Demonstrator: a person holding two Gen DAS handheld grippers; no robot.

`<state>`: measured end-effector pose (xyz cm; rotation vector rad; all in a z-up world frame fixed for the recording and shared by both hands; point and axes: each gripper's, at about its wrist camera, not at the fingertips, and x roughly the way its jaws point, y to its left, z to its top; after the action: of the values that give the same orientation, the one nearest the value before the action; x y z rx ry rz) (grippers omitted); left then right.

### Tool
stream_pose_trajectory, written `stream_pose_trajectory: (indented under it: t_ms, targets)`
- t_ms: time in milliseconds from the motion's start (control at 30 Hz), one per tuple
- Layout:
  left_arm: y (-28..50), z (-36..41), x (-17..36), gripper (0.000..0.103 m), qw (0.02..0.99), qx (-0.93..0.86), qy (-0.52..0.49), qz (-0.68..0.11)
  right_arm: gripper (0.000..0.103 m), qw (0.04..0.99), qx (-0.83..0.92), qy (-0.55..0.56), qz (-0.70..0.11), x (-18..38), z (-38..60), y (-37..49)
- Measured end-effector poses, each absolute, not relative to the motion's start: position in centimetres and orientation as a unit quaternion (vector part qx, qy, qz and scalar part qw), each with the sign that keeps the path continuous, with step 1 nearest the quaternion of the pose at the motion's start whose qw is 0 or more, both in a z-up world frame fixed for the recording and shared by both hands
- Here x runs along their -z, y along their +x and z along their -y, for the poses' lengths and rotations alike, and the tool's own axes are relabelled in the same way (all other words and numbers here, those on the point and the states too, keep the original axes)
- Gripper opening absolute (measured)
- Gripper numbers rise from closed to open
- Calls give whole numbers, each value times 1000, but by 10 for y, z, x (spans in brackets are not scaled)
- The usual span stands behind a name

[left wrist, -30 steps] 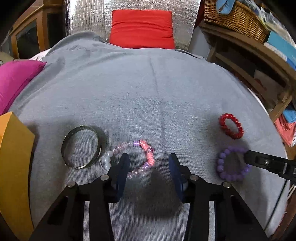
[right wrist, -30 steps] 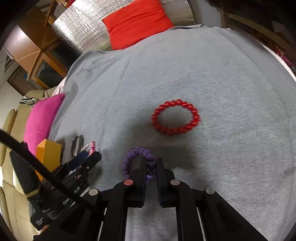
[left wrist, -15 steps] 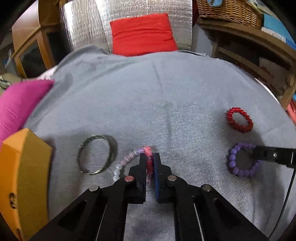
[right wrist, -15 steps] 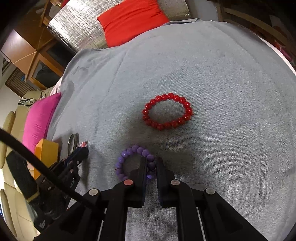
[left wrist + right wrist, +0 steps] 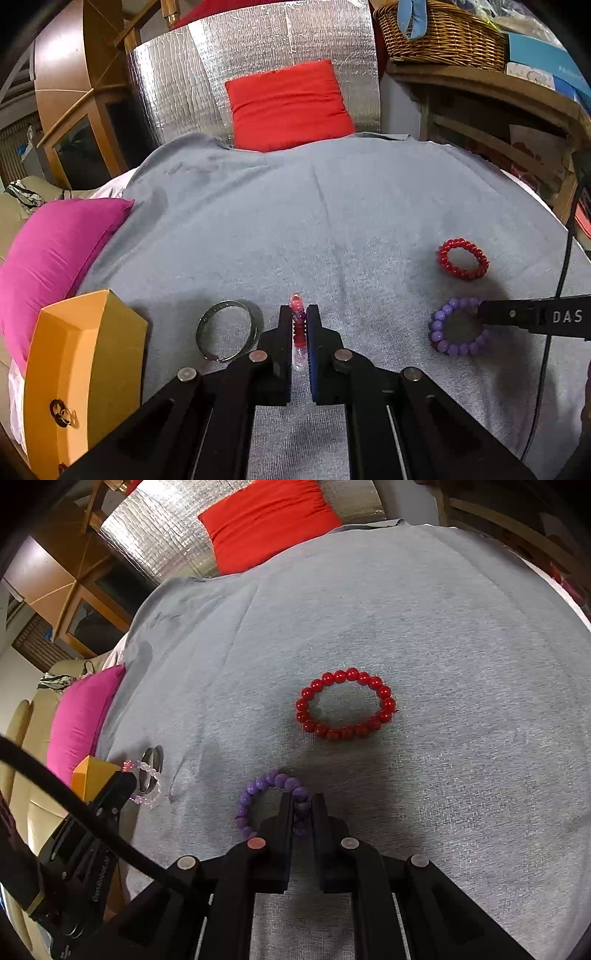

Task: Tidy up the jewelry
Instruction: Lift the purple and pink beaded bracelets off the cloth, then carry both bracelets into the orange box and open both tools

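Observation:
My left gripper is shut on a pink and clear bead bracelet, held edge-on above the grey cloth; it also shows in the right wrist view. My right gripper is shut on a purple bead bracelet, which still touches the cloth; it shows in the left wrist view. A red bead bracelet lies flat beyond it. A metal bangle lies left of the left gripper. An open orange box with small rings inside stands at the far left.
A magenta cushion lies at the left edge of the grey cloth. A red cushion leans on a silver foil panel at the back. A wooden shelf with a wicker basket stands at the right.
My left gripper closed on the pink bracelet and lifted it off the cloth. My right gripper stays shut on the purple bracelet, pulled slightly back from the red one.

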<state>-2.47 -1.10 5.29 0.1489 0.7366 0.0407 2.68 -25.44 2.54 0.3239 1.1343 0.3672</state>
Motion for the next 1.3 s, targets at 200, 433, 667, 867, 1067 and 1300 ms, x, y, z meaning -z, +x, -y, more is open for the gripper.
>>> stream_pose_trajectory:
  t_ms: [200, 433, 667, 867, 1067, 1300]
  targets:
    - [-28, 10, -58, 7, 933, -22, 73, -353, 10, 816, -170, 150, -532, -25, 254, 28]
    - [-29, 11, -59, 7, 934, -27, 73, -350, 12, 818, -160, 131, -536, -20, 248, 31]
    - [-30, 10, -61, 7, 934, -33, 72, -347, 12, 834, -163, 84, -521, -18, 228, 31]
    - [-34, 7, -65, 7, 937, -37, 66, -342, 11, 847, -172, 70, -499, -27, 220, 28]
    - [-49, -3, -80, 7, 944, -30, 47, -325, 11, 868, -199, 81, -447, -54, 213, 21]
    - [-90, -24, -109, 7, 958, -16, 5, -287, 11, 886, -226, 101, -392, -82, 206, 2]
